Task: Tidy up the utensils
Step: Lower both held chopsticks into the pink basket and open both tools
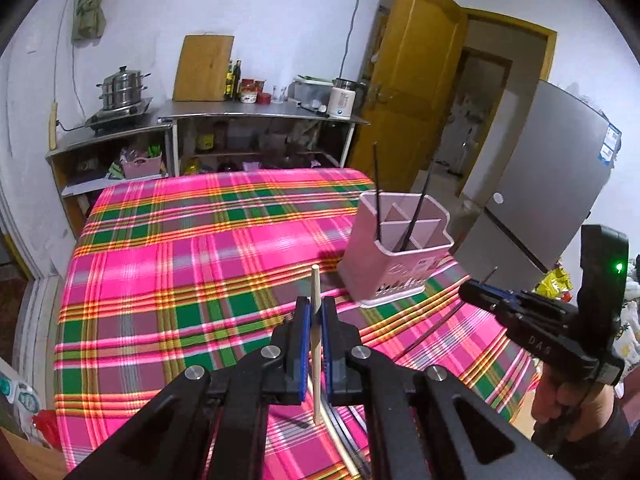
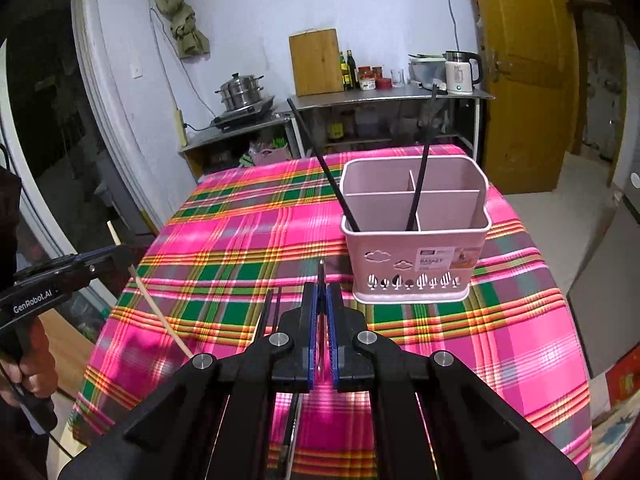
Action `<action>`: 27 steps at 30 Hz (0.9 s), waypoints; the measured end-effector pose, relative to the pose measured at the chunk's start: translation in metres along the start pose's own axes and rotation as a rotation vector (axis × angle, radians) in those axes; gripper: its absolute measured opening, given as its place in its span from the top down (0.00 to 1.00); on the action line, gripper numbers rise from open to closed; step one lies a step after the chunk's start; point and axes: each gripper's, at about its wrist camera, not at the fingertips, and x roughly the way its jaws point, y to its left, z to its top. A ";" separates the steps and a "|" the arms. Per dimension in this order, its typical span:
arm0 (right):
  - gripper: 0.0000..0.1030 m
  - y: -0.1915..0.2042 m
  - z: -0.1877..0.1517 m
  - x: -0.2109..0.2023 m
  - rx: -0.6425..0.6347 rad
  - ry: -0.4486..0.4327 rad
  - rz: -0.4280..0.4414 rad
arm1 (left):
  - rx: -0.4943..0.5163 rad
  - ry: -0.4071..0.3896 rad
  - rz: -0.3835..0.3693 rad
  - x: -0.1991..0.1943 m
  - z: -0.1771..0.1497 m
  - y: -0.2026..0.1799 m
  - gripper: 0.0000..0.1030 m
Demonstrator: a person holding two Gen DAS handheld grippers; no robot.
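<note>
Chopsticks (image 2: 418,188) in pink caddy (image 2: 416,264)

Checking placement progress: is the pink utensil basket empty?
Not empty: pink plastic utensil basket holds two black chopsticks, leaning in separate compartments.

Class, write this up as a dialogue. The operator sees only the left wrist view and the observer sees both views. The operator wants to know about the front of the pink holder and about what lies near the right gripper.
Operator: I see the pink holder only from its corner. Is anything on its front?
Observer: Yes, the pink holder has a printed label reading BASKET, above a row of tree-shaped cut-outs.
Operator: What lies on the cloth by the right gripper?
Observer: Two black chopsticks lie side by side on the checked cloth, just left of the right gripper.
</note>
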 end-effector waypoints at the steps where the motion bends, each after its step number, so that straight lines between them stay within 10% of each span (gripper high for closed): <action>1: 0.95 0.000 0.001 -0.002 0.000 -0.003 -0.001 | 0.002 -0.003 -0.005 0.000 0.003 -0.003 0.95; 27: 0.95 -0.052 0.099 -0.039 0.054 -0.194 -0.061 | -0.017 -0.096 -0.172 0.050 0.140 -0.068 0.95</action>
